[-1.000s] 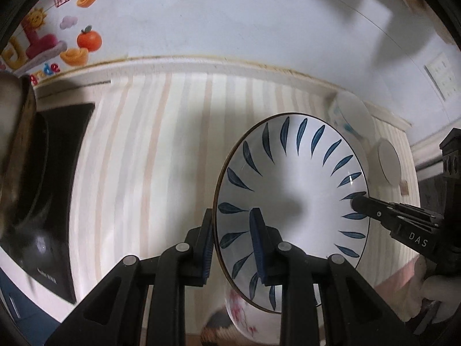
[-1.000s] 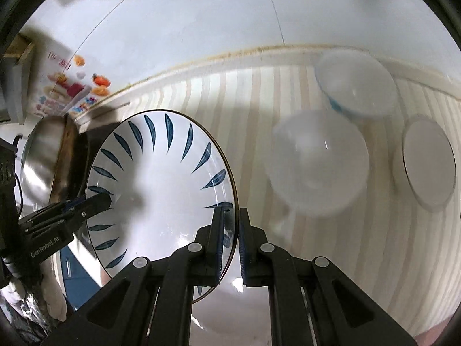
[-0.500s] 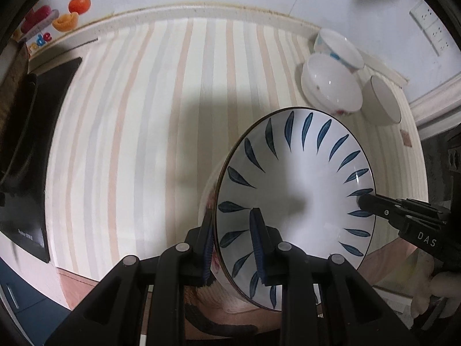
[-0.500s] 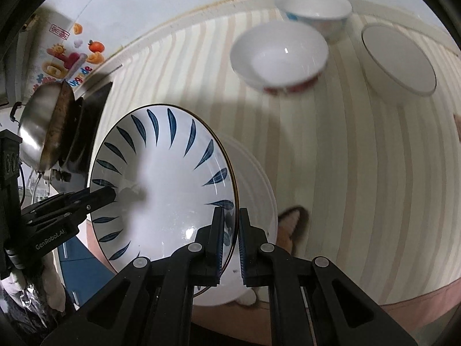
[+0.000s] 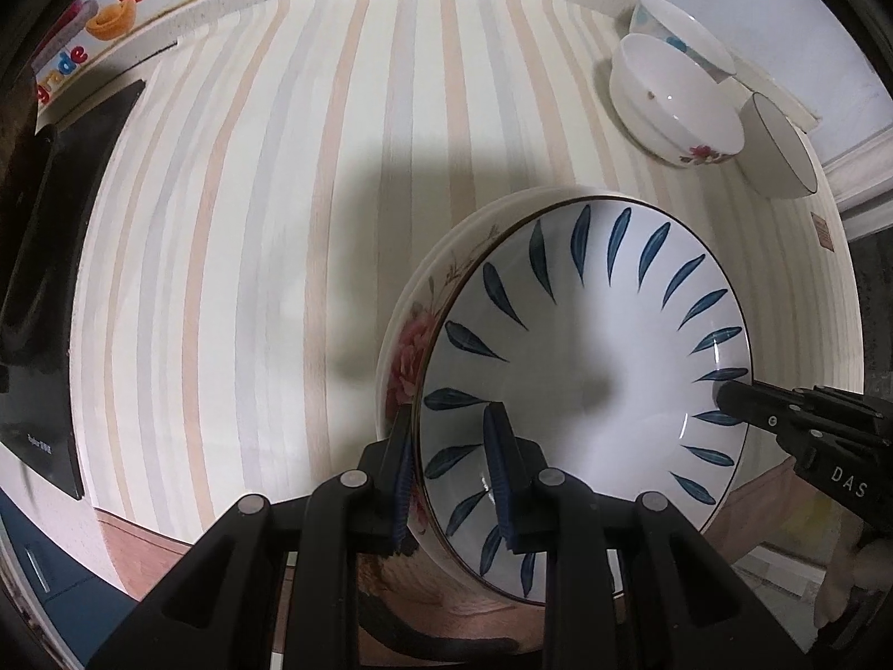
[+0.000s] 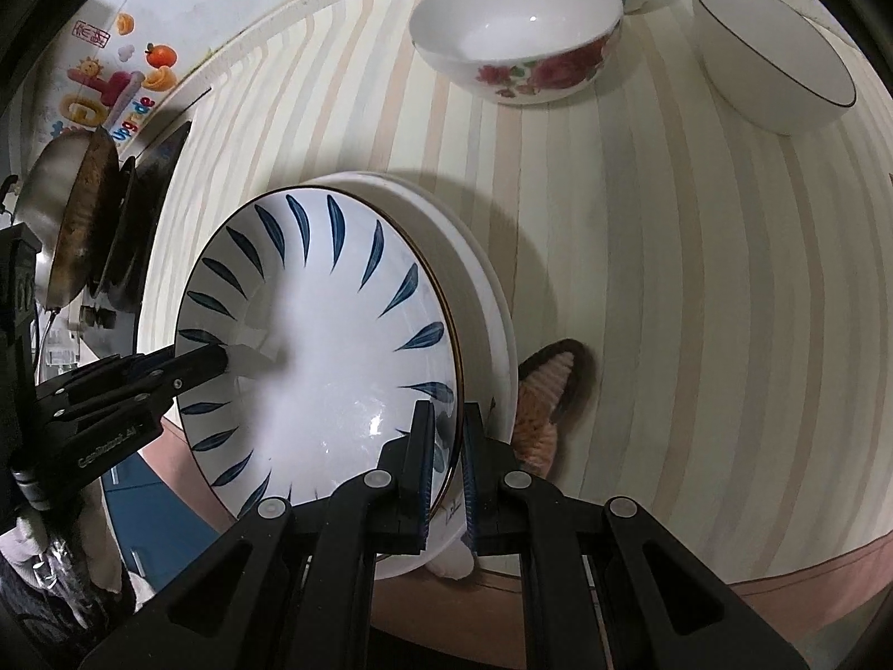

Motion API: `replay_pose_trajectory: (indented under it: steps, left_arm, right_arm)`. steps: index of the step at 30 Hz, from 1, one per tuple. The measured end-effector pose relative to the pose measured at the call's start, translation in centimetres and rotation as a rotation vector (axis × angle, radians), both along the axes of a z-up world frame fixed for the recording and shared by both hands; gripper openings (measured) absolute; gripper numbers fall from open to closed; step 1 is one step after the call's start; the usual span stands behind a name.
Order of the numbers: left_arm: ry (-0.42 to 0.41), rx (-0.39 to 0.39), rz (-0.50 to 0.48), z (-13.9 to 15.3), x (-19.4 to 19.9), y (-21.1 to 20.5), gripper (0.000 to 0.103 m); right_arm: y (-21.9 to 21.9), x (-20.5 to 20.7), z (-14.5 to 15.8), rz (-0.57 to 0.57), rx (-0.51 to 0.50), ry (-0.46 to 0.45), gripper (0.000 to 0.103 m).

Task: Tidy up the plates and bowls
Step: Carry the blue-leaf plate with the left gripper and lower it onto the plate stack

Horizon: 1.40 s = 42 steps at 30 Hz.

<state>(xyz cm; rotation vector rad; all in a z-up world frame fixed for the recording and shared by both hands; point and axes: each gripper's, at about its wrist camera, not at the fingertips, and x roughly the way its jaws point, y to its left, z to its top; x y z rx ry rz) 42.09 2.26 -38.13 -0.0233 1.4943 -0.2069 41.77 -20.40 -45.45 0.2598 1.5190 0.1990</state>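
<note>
A white plate with blue leaf marks (image 5: 586,368) is held by both grippers at opposite rims. My left gripper (image 5: 449,474) is shut on its near rim; my right gripper (image 6: 443,463) is shut on the other rim, and it also shows in the left wrist view (image 5: 731,391). The plate (image 6: 318,346) sits just over a stack of white plates with a red flower (image 5: 407,357) near the table's front edge (image 6: 485,301). Whether it touches the stack I cannot tell.
Three bowls stand at the back right: a flowered one (image 6: 519,39), a plain black-rimmed one (image 6: 776,61) and a dotted one (image 5: 675,33). A black stove (image 5: 50,257) with a pan (image 6: 72,212) is at the left. The striped table (image 5: 279,223) lies between.
Both grippers have brought the blue-leaf plate down and forward towards the flowered plate stack. The bowls now show farther back.
</note>
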Motion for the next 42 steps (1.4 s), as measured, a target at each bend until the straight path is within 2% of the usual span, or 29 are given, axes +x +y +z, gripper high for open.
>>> replay_pose_trajectory:
  steps: [10,22,31,35,38,42]
  left_arm:
    - [0.000,-0.007,0.018,-0.2,0.3,-0.2,0.022]
    - [0.028,-0.040,0.055,-0.7,0.2,0.6,0.022]
    - [0.021,-0.018,0.081,-0.3,-0.5,0.7,0.022]
    - [-0.007,0.001,0.107,0.9,-1.8,1.0,0.022]
    - [-0.046,0.012,0.115,2.8,-3.5,0.8,0.022]
    - [-0.113,0.023,0.102,6.2,-6.1,0.3,0.022]
  right_arm:
    - [0.3,0.6,0.0,-0.002,-0.010,0.012,0.013]
    - [-0.8,0.8,-0.1,-0.061,0.056,0.042,0.014]
    - [-1.1,1.0,0.7,-0.051,0.063,0.029,0.015]
    - [-1.2,0.8,1.7,-0.041,0.059,0.003,0.016]
    - [-0.8,0.1,3.5,-0.018,0.005,-0.038,0.017]
    - [0.1,-1.8,7.0,0.001,-0.040,-0.106,0.028]
